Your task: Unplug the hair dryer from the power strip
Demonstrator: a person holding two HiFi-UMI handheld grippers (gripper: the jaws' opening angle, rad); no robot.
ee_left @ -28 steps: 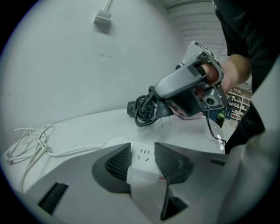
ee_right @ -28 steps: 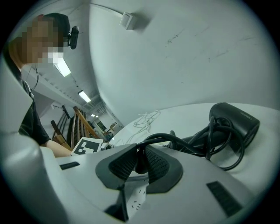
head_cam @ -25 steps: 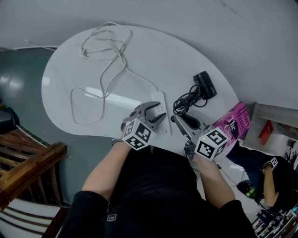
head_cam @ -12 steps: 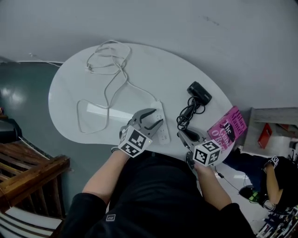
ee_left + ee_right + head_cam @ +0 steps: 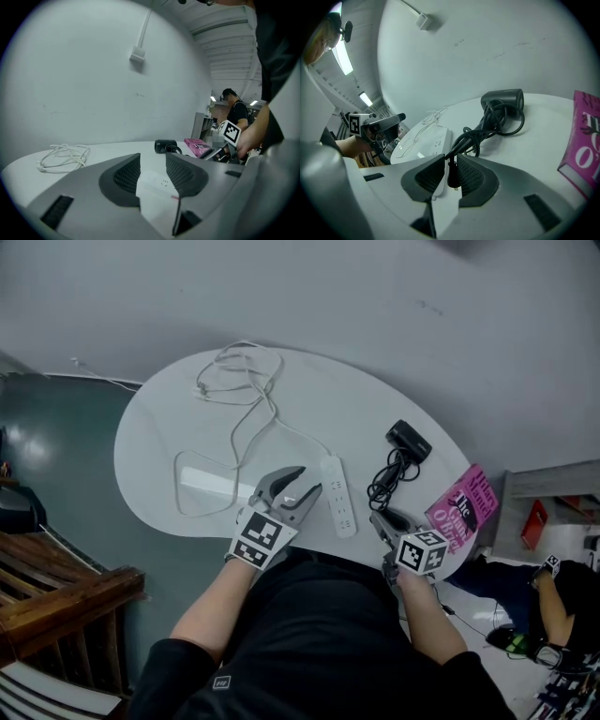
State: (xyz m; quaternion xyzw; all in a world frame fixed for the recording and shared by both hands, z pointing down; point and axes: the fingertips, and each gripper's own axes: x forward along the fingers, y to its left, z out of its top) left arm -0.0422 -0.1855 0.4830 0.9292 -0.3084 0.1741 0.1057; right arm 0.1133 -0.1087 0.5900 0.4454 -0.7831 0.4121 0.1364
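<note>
The white power strip (image 5: pixel 337 507) lies on the round white table (image 5: pixel 169 427). A black hair dryer (image 5: pixel 410 440) rests to its right, its black cord (image 5: pixel 386 482) coiled in front of it. My right gripper (image 5: pixel 380 518) is shut on the cord's black plug (image 5: pixel 451 176), which sits just off the strip's near end (image 5: pixel 424 143). My left gripper (image 5: pixel 305 482) hangs left of the strip, lifted off the table. Its jaws are open and have just been closing a little, with nothing pressed between them; the strip (image 5: pixel 157 185) shows in the gap beyond them.
A pink book (image 5: pixel 464 507) lies at the table's right edge. The strip's white cable (image 5: pixel 239 367) loops across the far left of the table. Wooden furniture (image 5: pixel 56 587) stands at the left, and another person (image 5: pixel 553 596) is at the lower right.
My left gripper has come off the power strip and risen to its left. The right gripper has drawn back toward me with the plug.
</note>
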